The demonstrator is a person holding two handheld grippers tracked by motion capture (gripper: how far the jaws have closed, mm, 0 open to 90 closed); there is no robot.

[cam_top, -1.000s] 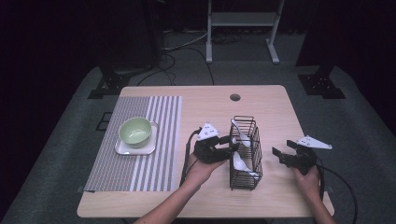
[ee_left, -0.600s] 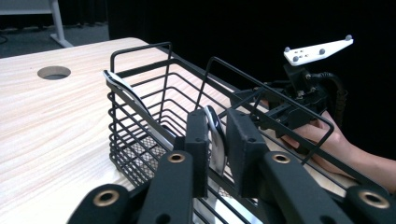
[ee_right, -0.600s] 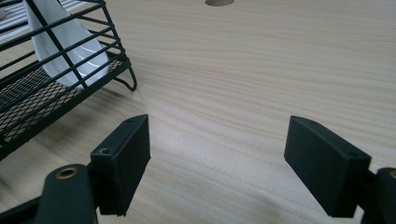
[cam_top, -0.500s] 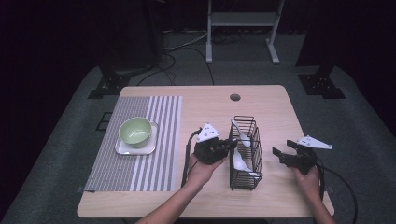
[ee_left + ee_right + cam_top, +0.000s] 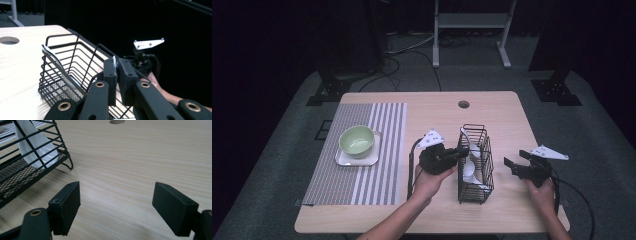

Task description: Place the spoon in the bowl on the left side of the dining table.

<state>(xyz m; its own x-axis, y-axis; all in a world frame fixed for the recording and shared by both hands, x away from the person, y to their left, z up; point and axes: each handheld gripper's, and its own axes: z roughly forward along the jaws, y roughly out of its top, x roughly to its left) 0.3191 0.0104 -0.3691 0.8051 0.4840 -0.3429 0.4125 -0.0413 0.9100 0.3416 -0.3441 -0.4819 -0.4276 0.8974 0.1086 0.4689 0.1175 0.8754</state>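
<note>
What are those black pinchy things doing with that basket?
A person holds a pinching tool in each hand at a wooden table. The left gripper has just squeezed its jaws shut on the thin white edge of a dish standing inside the black wire basket. The right gripper waits wide open over bare table beside the basket. Farther left, a green bowl sits on a white plate on a striped mat.

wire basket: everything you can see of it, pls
The wire basket is black, made of thin metal bars with a fine mesh floor, open on top, and stands upright on the wooden table right of centre. White spoons lean inside it. The left gripper reaches over its left rim, jaws just closed on a thin white edge there.
</note>
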